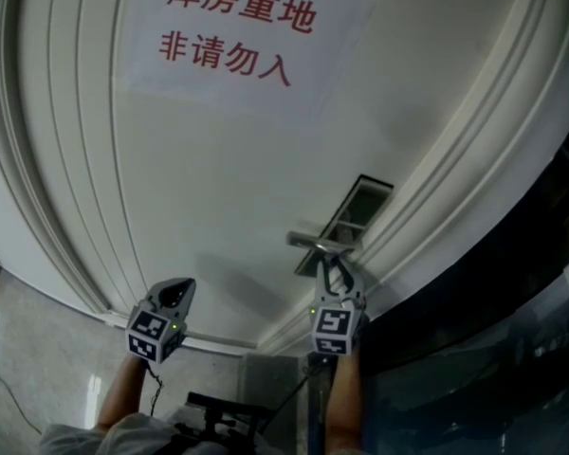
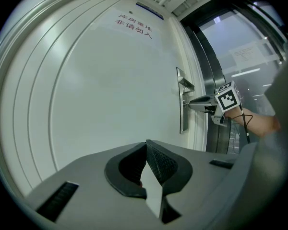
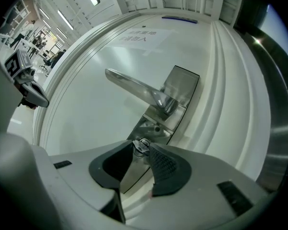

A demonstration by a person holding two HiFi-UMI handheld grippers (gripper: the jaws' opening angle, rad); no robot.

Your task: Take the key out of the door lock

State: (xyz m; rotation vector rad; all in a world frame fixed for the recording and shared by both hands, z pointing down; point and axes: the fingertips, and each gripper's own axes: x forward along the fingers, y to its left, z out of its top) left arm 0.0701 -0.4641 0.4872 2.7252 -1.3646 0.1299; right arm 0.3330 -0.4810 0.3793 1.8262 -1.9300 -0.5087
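Note:
The key (image 3: 140, 146) sticks out of the cylinder at the bottom of the steel lock plate (image 3: 180, 87), below the lever handle (image 3: 134, 86), on a white door (image 1: 228, 178). My right gripper (image 3: 142, 150) points level at the lock. Its tips stand on either side of the key's head, with the jaws a little apart, and I see no clear press on it. In the head view the right gripper (image 1: 334, 265) reaches just under the handle (image 1: 315, 243). My left gripper (image 1: 182, 286) hangs to the left in front of the bare door, and its jaws (image 2: 146, 143) are shut on nothing.
A paper sign with red characters (image 1: 237, 31) is stuck high on the door. Moulded white trim (image 1: 427, 197) runs along the door's right side, next to a dark glass and metal panel (image 1: 512, 330). The person's forearms (image 1: 346, 406) reach up from below.

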